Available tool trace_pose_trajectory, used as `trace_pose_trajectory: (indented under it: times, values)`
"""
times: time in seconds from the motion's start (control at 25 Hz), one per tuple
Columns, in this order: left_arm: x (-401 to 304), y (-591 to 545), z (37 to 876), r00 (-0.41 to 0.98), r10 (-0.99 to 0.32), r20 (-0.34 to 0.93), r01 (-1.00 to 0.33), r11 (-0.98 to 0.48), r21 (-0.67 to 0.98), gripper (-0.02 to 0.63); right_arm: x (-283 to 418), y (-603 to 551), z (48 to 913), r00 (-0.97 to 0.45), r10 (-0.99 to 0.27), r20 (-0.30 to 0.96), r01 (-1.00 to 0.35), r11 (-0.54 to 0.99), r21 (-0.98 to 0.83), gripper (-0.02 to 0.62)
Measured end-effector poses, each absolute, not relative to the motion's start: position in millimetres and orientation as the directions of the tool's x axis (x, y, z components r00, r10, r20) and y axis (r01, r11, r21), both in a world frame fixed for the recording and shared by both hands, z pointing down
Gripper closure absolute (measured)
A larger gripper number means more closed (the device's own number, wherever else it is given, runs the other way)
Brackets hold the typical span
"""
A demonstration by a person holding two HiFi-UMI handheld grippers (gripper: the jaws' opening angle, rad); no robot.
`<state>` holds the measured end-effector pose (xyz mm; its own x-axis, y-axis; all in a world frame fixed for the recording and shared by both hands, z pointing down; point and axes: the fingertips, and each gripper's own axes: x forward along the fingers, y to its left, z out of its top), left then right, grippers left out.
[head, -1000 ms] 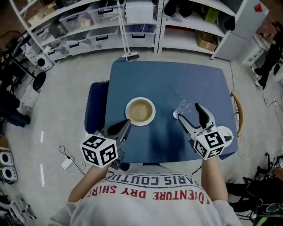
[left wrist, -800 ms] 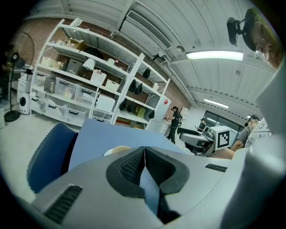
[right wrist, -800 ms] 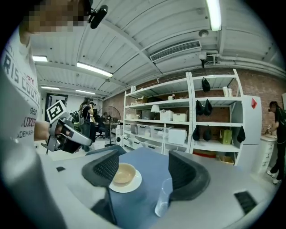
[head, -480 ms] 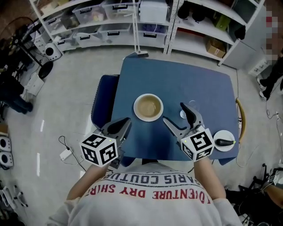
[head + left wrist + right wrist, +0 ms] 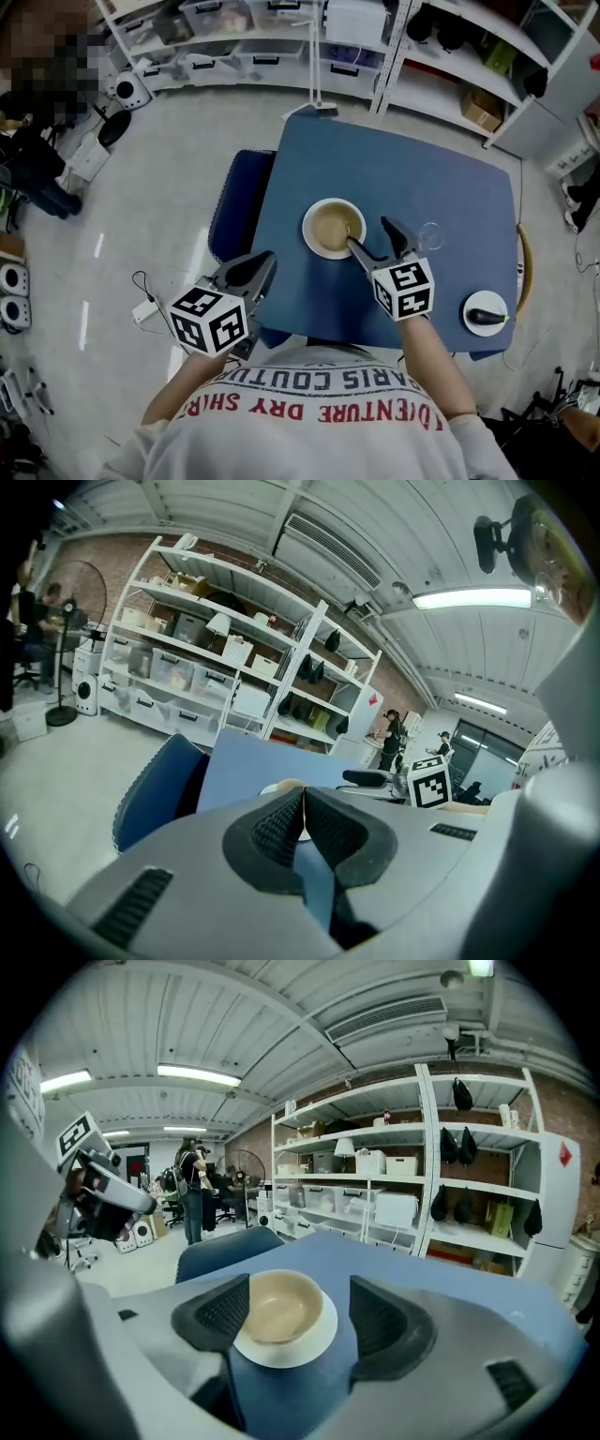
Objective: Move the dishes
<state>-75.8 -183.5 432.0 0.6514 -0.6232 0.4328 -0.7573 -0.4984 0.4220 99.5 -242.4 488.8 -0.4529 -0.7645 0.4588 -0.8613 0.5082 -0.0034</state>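
A tan bowl (image 5: 333,226) sits on a white plate (image 5: 312,242) near the middle of the blue table (image 5: 422,178). My right gripper (image 5: 368,234) is open, and its fingers reach the bowl's right rim. In the right gripper view the bowl (image 5: 279,1305) and its plate (image 5: 300,1352) lie between and just beyond the open pads (image 5: 220,1312). A clear glass (image 5: 429,234) stands just right of that gripper. A small white plate (image 5: 487,313) with a dark object on it lies at the front right corner. My left gripper (image 5: 265,262) is shut and empty, off the table's front left edge.
A blue chair (image 5: 239,202) stands against the table's left side. White shelving (image 5: 281,37) with bins runs along the back. A wooden chair back (image 5: 523,253) curves at the table's right edge. Cables and gear lie on the floor at the left.
My right gripper has swung left, away from the glass and the small plate, to the bowl's right rim. The left gripper has stayed in place.
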Motion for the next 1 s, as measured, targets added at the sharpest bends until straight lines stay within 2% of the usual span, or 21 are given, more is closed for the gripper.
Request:
trace_pose_trajectory:
  times: [0.56,0.68,0.84,1.0]
  values:
    - [-95.8,-200.6,450.1,0.607,-0.647,0.461,-0.79,-0.428,0.44,0.578,90.9,-263.9,559.2,-0.459,-0.655,0.6,-0.865,0.483,-0.135,0.269]
    - [-94.5,-202.9,453.5,0.61,-0.641,0.467,-0.788,-0.426,0.444,0.578,89.0,-264.1,562.0,-0.471,-0.644,0.603,-0.865,0.472,-0.171,0.308]
    - [-93.2,-204.3,455.3,0.611,-0.639,0.466,-0.786,-0.425,0.448,0.578,88.4,-264.2,565.1,-0.475,-0.638,0.606,-0.869,0.449,-0.208,0.406]
    - [-94.6,-208.4,454.5,0.607,-0.644,0.465,-0.789,-0.42,0.449,0.578,91.7,-267.9,564.7,-0.462,-0.645,0.609,-0.879,0.426,-0.215,0.453]
